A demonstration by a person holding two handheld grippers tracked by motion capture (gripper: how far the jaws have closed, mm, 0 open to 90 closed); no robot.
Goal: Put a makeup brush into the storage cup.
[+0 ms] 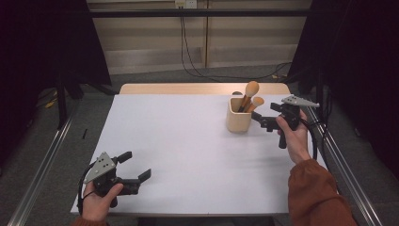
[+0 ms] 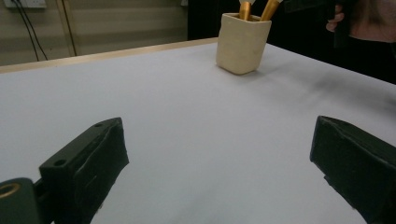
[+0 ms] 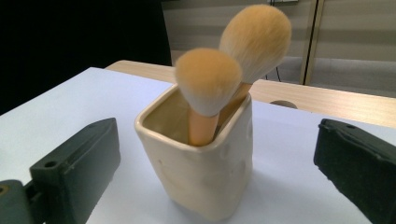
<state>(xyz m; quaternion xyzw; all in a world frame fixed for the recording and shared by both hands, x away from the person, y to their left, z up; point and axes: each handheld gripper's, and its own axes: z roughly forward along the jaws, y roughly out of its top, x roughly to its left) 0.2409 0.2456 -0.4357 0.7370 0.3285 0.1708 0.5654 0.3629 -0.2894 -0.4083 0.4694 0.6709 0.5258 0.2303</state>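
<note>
A cream square cup (image 1: 237,119) (image 2: 242,43) (image 3: 203,161) stands upright at the far right of the white table (image 1: 188,155). Two makeup brushes stand in it, heads up: a taller one (image 1: 252,89) (image 3: 256,39) and a shorter one (image 1: 258,101) (image 3: 207,81). My right gripper (image 1: 259,120) (image 3: 215,177) is held just right of the cup, pointing at it, jaws open wide and clear of the cup's sides. My left gripper (image 1: 136,167) (image 2: 219,172) rests open over the near left corner with nothing between its jaws.
A wooden strip (image 1: 202,88) borders the table's far edge. Metal rails (image 1: 42,169) run along both sides on the floor. Cables (image 1: 188,61) hang down the back wall. Dark curtains flank the scene.
</note>
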